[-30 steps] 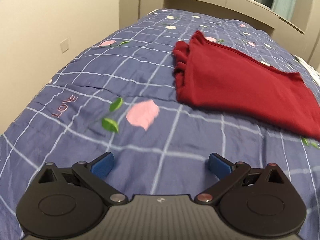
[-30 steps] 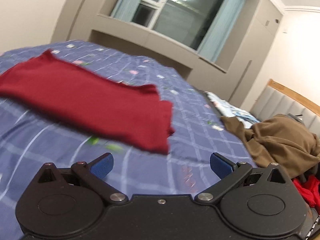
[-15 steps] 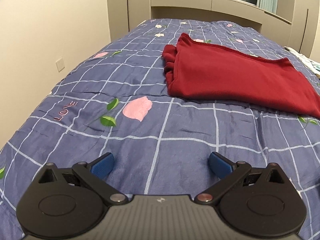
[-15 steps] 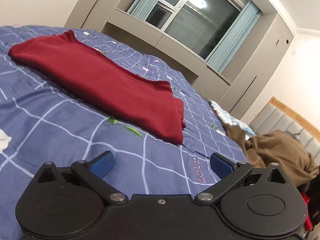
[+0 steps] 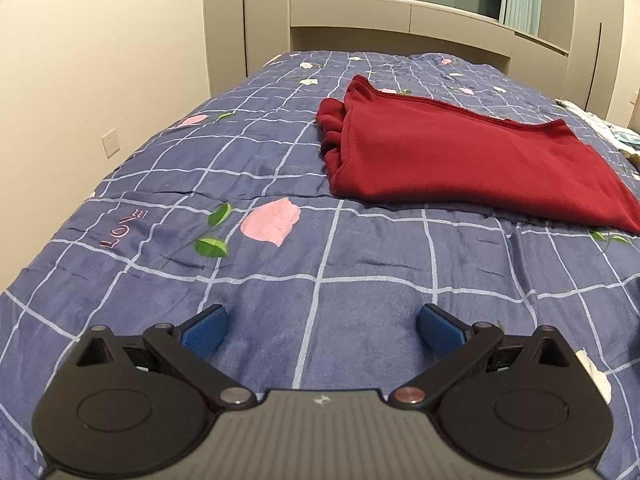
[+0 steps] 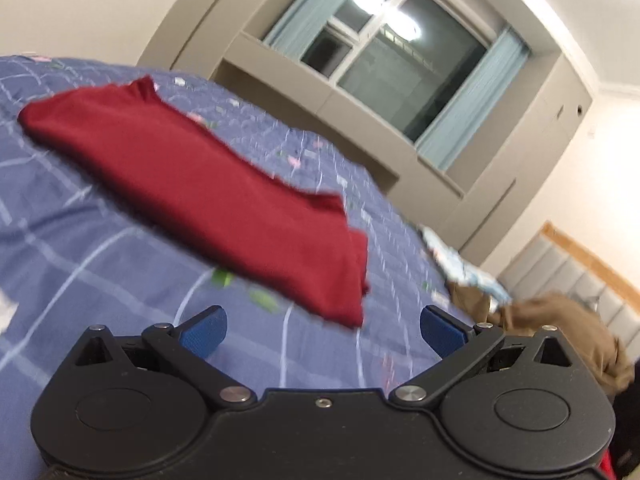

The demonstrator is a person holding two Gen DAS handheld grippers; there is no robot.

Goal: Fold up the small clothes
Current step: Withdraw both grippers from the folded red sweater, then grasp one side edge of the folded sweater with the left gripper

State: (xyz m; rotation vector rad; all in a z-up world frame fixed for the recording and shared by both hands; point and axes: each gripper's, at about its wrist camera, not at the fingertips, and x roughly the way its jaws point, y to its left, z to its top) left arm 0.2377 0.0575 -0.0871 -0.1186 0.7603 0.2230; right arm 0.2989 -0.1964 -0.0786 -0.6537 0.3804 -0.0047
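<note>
Bed: blue checked quilt with pink flowers, green leaves and the word "LOVE" stitched near its left edge; it carries everything here.
Red garment: folded flat on the quilt, toward the far right part of the bed, its bunched folds at the left end, its right end reaching toward the bed's right edge. The same red garment shows in the right wrist view, blurred.
Left claw: fingers spread wide apart, holding nothing, over bare quilt at the near end of the bed, well apart from the red garment.
Right claw: fingers likewise wide apart, empty, over the quilt near the garment's closer corner without touching it.
In the way: only flat quilt lies between either claw and the garment.
Left view only: wall socket on the cream wall beside the bed's left edge, pink flower print close in front of the claw, built-in shelf ledge past the far end of the bed.
Right view only: brown garment heaped at the bed's right side, a light patterned cloth just beyond it, padded headboard, window with pale blue curtains and a lamp reflected in the glass.
</note>
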